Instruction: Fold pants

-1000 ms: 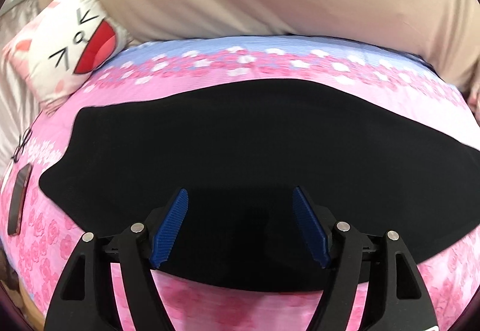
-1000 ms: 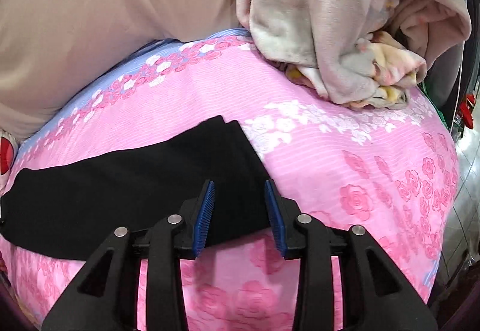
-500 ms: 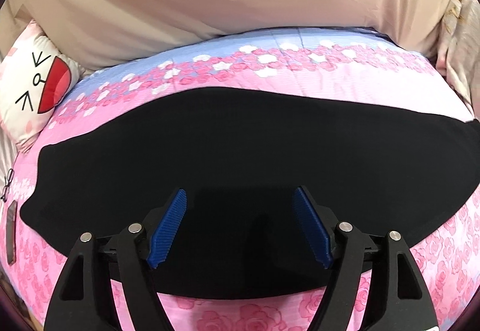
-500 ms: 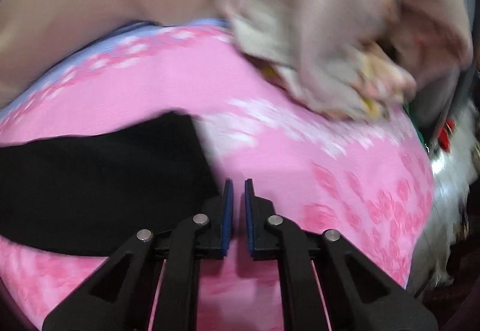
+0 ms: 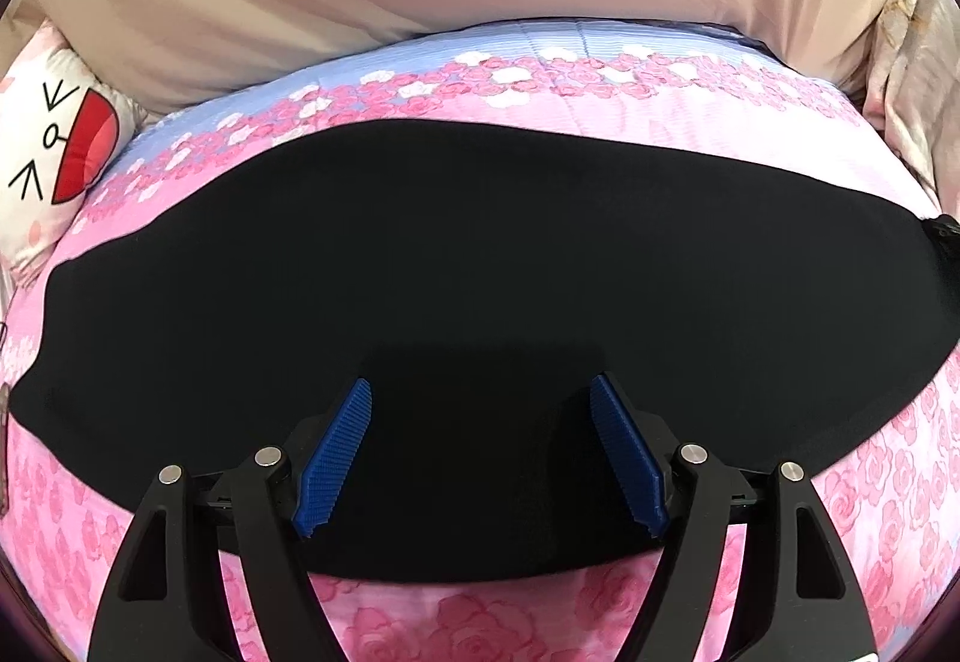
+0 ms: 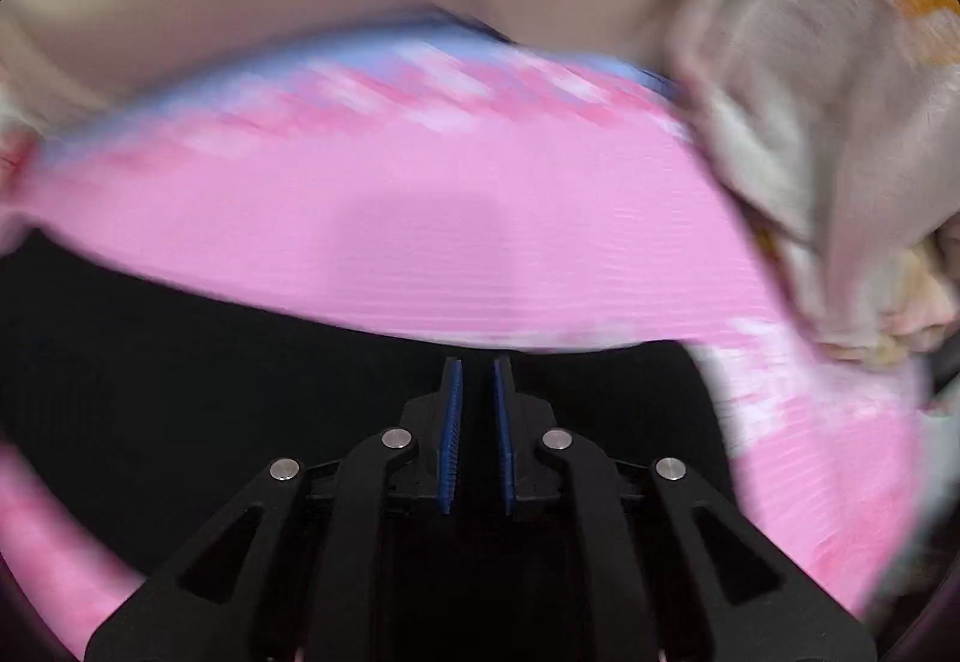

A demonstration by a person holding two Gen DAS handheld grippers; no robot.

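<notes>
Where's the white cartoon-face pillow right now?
In the left wrist view, the white cartoon-face pillow sits at the far left edge, on the pink floral bedsheet beyond the black pants' left end.

A bed [image 5: 750, 134] in a pink rose-print sheet carries black pants [image 5: 480, 266], 1 cartoon-face pillow [image 5: 54, 152] and a crumpled blanket [image 6: 840, 152].

L wrist: sharp, even light, fisheye vignette | R wrist: heavy motion blur
</notes>
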